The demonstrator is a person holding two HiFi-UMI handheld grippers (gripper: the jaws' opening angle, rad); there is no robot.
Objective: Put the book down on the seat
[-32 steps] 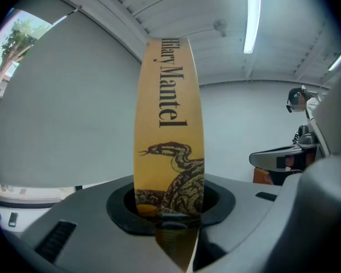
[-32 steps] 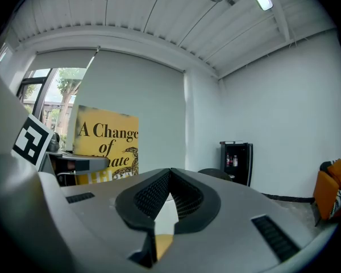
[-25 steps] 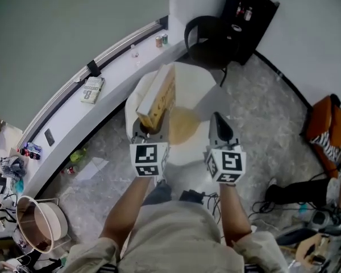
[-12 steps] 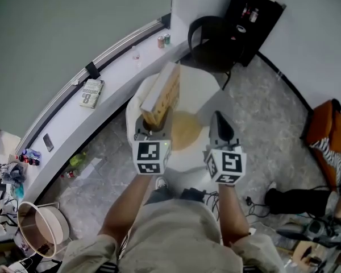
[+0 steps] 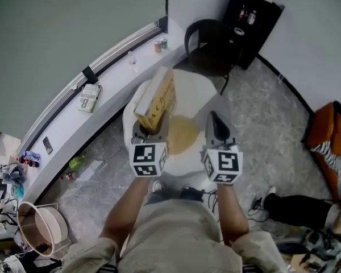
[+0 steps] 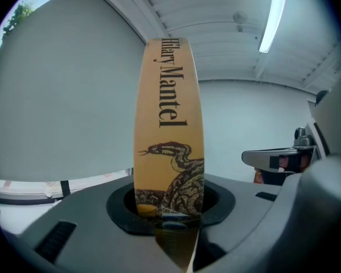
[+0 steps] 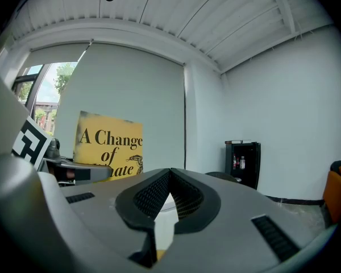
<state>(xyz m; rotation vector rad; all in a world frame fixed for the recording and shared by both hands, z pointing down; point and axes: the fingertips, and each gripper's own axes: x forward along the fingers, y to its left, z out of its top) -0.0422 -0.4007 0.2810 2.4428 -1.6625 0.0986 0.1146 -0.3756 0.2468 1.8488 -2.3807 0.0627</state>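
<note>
left gripper: the left gripper (image 5: pixel 150 131) is clamped onto the bottom end of the book (image 5: pixel 157 97). In its own view the jaws pinch the spine from both sides, so that's a solid grip.
right gripper: the right gripper (image 5: pixel 215 121) has nothing in it. Its own view shows the two pads meeting at the tips with nothing between them. It sits level beside the left one, a little apart.
book: a yellow-orange paperback, standing up out of the left jaws and leaning away from the person. The left gripper view looks straight at the spine, which reads "Hilary Mantel" over a coiled snake drawing. The right gripper view catches the front cover off to the left, with "A Change of" readable and the next word half hidden.
seat: a rounded white seat (image 5: pixel 200 89) with a tan patch in the middle, right in front of both grippers.
book vs seat: in the head view the book overlaps the left part of the seat, but it's being carried by the gripper, not lying on the cushion yet.
behind the seat: a black chair (image 5: pixel 211 43), then a black cabinet (image 5: pixel 251 17) against the wall with a few bottles on a shelf.
ledge: a long pale ledge (image 5: pixel 111 75) curves along the left wall, with a second book (image 5: pixel 89 97) lying flat on it and two cans (image 5: pixel 159 43) further along.
far right: an orange chair (image 5: pixel 328 138) at the edge of the head view.
floor: a grey marbled floor (image 5: pixel 267 112).
</note>
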